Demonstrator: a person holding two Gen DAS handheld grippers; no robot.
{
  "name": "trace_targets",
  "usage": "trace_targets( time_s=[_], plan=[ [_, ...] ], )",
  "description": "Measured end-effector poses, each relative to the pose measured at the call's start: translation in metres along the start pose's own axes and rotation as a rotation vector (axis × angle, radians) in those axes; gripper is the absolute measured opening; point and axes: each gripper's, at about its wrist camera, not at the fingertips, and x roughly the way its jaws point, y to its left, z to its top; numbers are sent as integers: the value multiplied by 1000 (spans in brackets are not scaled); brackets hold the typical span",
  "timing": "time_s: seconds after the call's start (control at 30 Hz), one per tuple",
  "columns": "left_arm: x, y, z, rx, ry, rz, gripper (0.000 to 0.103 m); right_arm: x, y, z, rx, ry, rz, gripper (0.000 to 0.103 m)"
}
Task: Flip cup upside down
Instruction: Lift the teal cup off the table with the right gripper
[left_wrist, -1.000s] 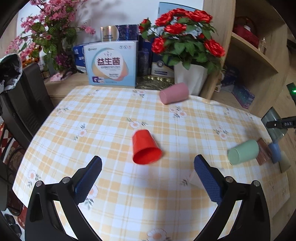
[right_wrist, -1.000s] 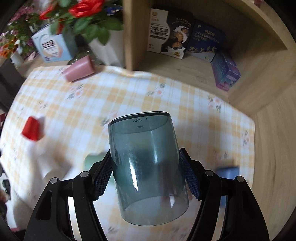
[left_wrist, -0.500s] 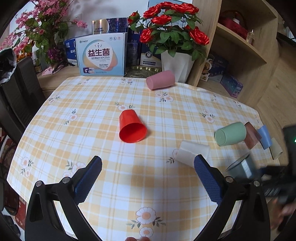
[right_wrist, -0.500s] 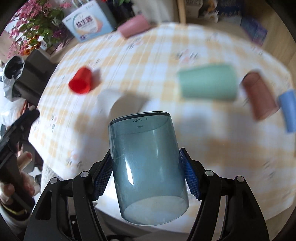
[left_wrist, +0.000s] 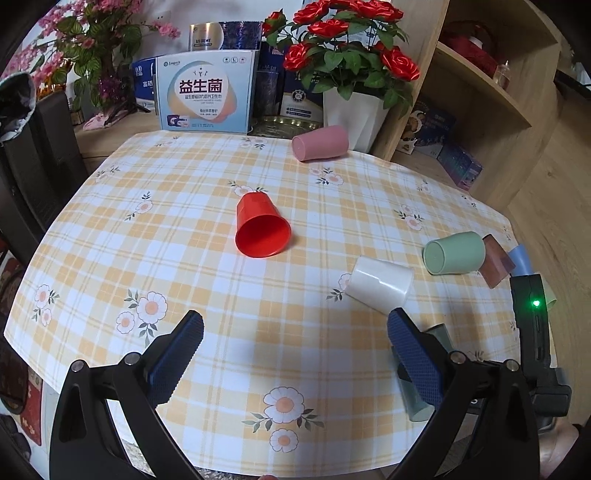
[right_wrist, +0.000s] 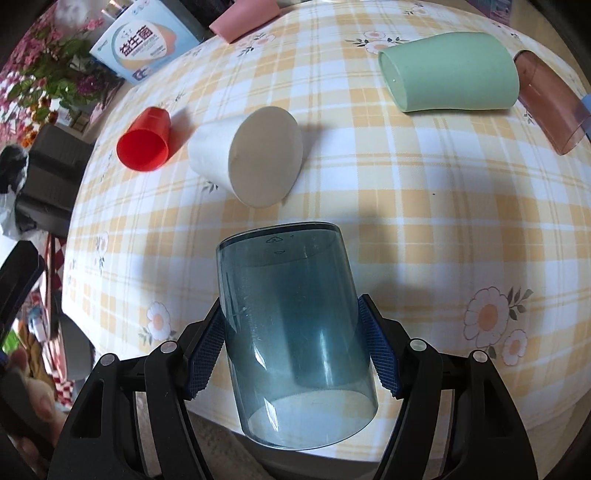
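Note:
My right gripper is shut on a clear blue-grey cup. It holds the cup over the near edge of the table, with the closed base pointing away and the open mouth toward the camera. In the left wrist view the cup shows partly behind the right finger, with the right gripper's body beside it. My left gripper is open and empty above the near part of the table. A red cup lies on its side ahead of it.
Other cups lie on their sides on the checked tablecloth: white, green, pink, a brown one and a blue one at the right edge. Boxes, a rose pot and shelves stand behind.
My right gripper has swung down with the cup from facing the shelf to low over the table's near edge. The left gripper has pulled back and stays open.

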Motion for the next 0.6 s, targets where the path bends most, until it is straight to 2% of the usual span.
trace_targets(
  time_s=[0.27, 0.5, 0.6],
  plan=[
    [2, 4, 2, -27, 3, 45, 97, 8, 10, 6, 19, -22, 25, 68],
    [2, 9, 4, -52, 7, 51, 97, 9, 13, 6, 11, -19, 81, 69],
    [0, 8, 4, -47, 6, 44, 97, 3, 15, 5, -18, -32, 78, 69]
  ],
)
